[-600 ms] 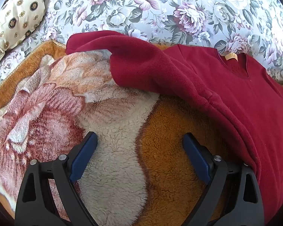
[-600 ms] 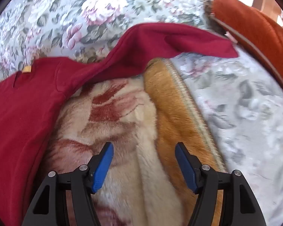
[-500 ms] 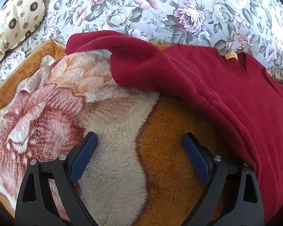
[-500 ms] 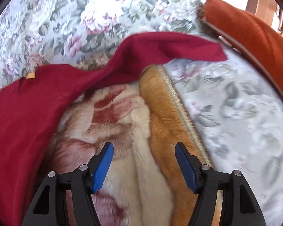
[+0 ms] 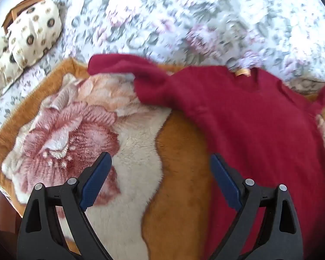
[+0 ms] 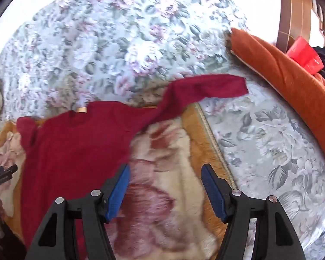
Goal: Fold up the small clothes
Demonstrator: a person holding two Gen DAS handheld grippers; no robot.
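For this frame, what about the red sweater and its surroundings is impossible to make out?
- Red sweater hem: cut off by the lower edge and gripper frames in both wrist views.
- Neck tag text: too small, blurred.
- Floral bedspread detail: motion-blurred in the left view.
- Red object by the orange cushion: partly cut off, unidentifiable.

Light: bright daylight, blown-out white at your upper frame corners | Blur: floral bedspread (image 5: 184, 21) smeared in both views, red sweater (image 6: 75, 147) soft-edged | Focus: your gripper fingers (image 5: 95, 179) stay sharp | Distortion: strong fisheye curvature, dark vignette at the rims
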